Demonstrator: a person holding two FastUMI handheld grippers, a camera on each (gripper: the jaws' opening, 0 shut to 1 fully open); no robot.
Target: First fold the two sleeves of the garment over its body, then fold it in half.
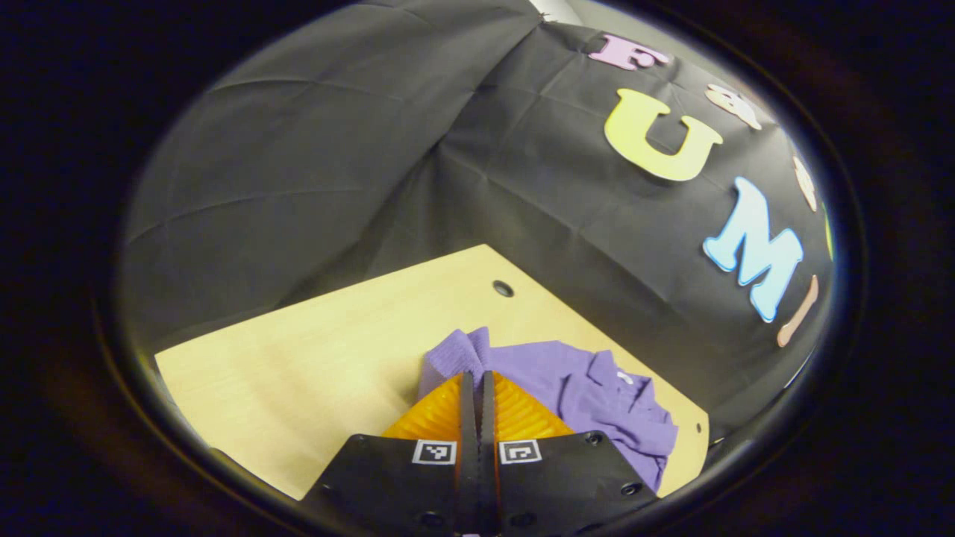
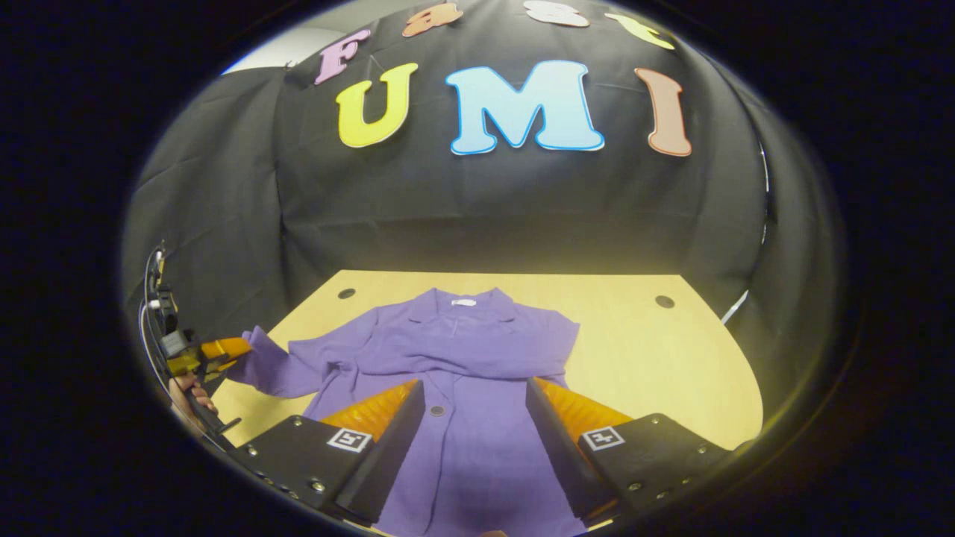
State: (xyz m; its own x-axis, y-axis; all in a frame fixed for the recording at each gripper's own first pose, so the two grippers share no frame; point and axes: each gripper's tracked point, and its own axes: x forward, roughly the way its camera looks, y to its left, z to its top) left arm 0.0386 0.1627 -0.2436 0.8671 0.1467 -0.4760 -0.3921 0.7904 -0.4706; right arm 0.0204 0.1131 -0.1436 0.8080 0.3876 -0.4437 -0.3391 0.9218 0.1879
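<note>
Lying flat on the bench [image 2: 656, 350], the purple garment [image 2: 462, 373] has its collar [image 2: 462, 304] toward the black cloth wall [image 2: 485, 216] and its buttoned front facing up. One sleeve [image 2: 280, 369] stretches out sideways, cuff [image 1: 455, 354] pinched in the left gripper [image 1: 477, 406], whose fingers are pressed together on the fabric. In the right gripper view that same gripper [image 2: 224, 349] sits at the sleeve end, just off the bench edge, with a hand [image 2: 190, 395] behind it. Right gripper [image 2: 475, 418] hovers over the garment's lower body, fingers wide apart, gripping nothing. The other sleeve lies folded across the chest [image 2: 522, 339].
</note>
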